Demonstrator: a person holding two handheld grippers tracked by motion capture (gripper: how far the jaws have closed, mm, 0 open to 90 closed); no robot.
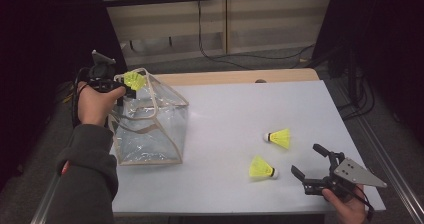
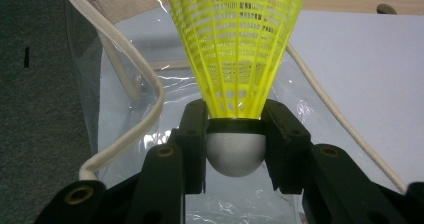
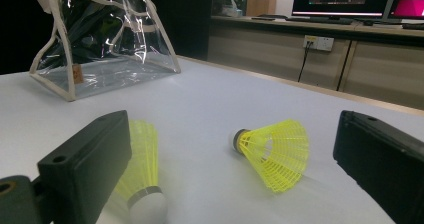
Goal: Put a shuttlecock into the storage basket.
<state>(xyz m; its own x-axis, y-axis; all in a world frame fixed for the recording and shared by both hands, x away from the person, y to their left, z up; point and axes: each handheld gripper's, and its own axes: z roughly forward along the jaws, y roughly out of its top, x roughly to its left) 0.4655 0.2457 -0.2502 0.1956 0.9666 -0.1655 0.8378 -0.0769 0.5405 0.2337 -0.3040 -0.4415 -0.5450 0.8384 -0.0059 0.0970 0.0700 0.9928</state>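
Note:
My left gripper (image 1: 120, 85) is at the table's left edge, shut on the white cork of a yellow shuttlecock (image 2: 235, 156) whose skirt (image 2: 235, 44) points away from the jaws. It is held over the open top of a clear plastic bag (image 1: 150, 121) with beige trim. Two more yellow shuttlecocks lie on the white table: one (image 1: 278, 138) farther back, one (image 1: 262, 168) nearer the front. My right gripper (image 1: 306, 160) rests low at the front right, open, its fingers (image 3: 85, 154) either side of both shuttlecocks (image 3: 272, 151) but short of them.
The bag's cord rim (image 2: 145, 79) loops just left of the held shuttlecock. The white table (image 1: 235, 104) ends in a wooden strip at the back. Cables run across the floor beyond. A dark gap lies left of the table.

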